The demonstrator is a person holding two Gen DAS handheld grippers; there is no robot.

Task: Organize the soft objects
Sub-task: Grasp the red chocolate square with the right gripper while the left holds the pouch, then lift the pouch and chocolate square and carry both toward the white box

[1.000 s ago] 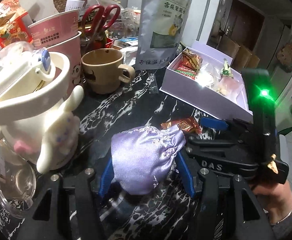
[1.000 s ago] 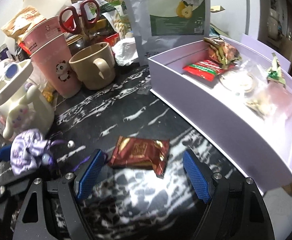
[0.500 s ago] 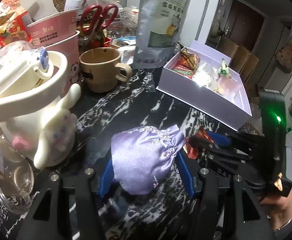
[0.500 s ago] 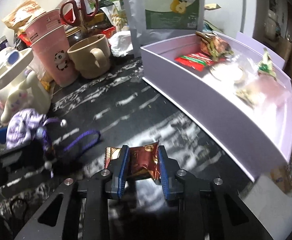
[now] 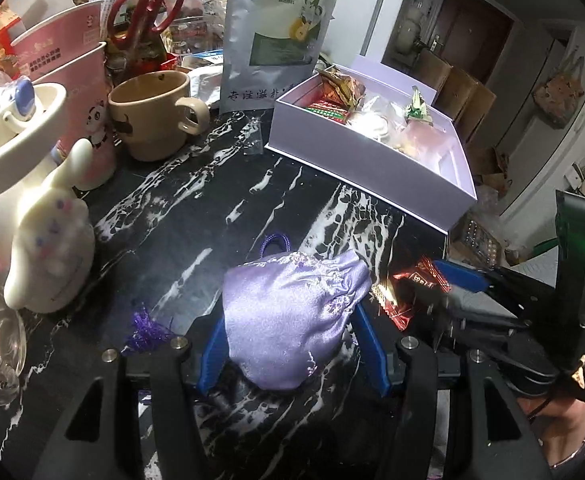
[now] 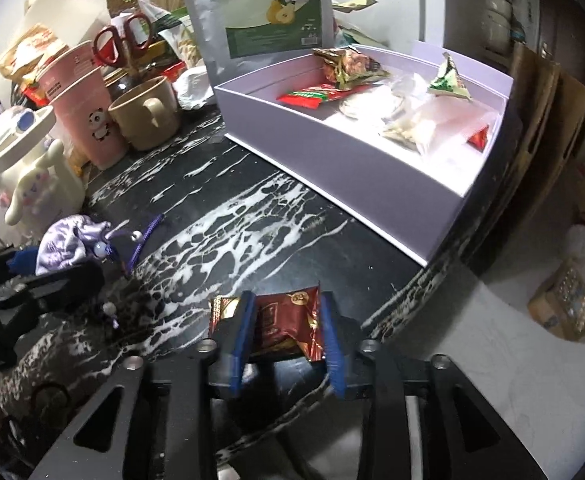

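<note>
Red snack packet (image 6: pixel 282 322) now lifted off the bench (image 6: pixel 228 216), where it lay a second ago.
Right hand-held gripper (image 6: pixel 286 326) pinches it, jaws easing apart; left hand-held gripper (image 5: pixel 288 344) clamps the lilac pouch (image 5: pixel 292 316). Firm the grip, then carry ahead-right over the lavender box (image 6: pixel 332 152) wall.

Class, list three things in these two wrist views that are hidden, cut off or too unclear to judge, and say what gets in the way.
- Left wrist view: underside of the lavender satin pouch, hidden by its own bulk.
- Right wrist view: lower part of the red snack packet, covered by the right gripper, whose jaws are opening.
- Both views: floor of the lavender box, hidden by its near wall.
</note>
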